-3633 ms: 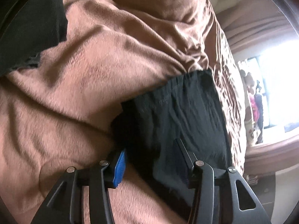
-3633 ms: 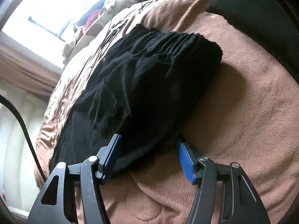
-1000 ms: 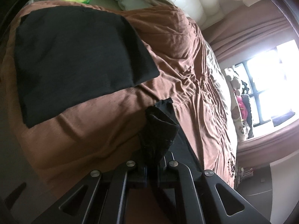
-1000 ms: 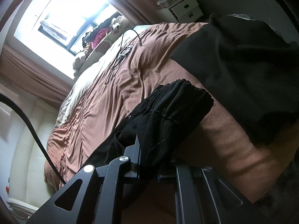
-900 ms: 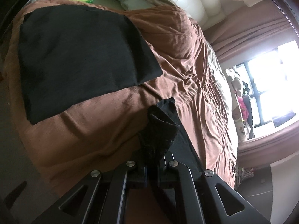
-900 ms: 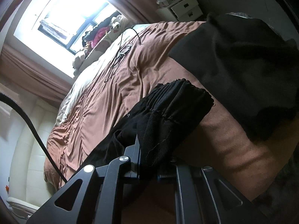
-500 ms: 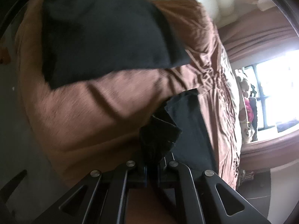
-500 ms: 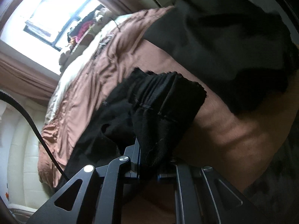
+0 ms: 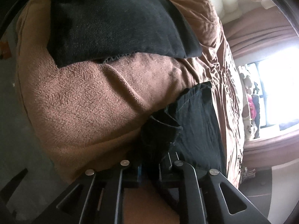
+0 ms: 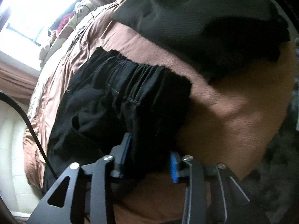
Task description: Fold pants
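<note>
The black pants (image 9: pixel 194 123) lie on a brown blanket (image 9: pixel 89 104) on the bed. My left gripper (image 9: pixel 149 169) is shut on a bunched corner of them, low over the blanket. In the right wrist view the elastic waistband (image 10: pixel 142 78) rests folded on the blanket. My right gripper (image 10: pixel 149 160) has its blue pads (image 10: pixel 173 168) parted, with pants cloth still lying between them.
A dark folded garment (image 9: pixel 112 18) lies on the blanket beyond the pants; it also shows in the right wrist view (image 10: pixel 214 24). The bed edge drops to the floor (image 9: pixel 16 149) at left. A bright window (image 10: pixel 33 9) and a black cable (image 10: pixel 28 123) are in view.
Both grippers have come down with the pants onto the blanket, closer to the dark garment. The right gripper's jaws have opened from shut; the left stays clamped.
</note>
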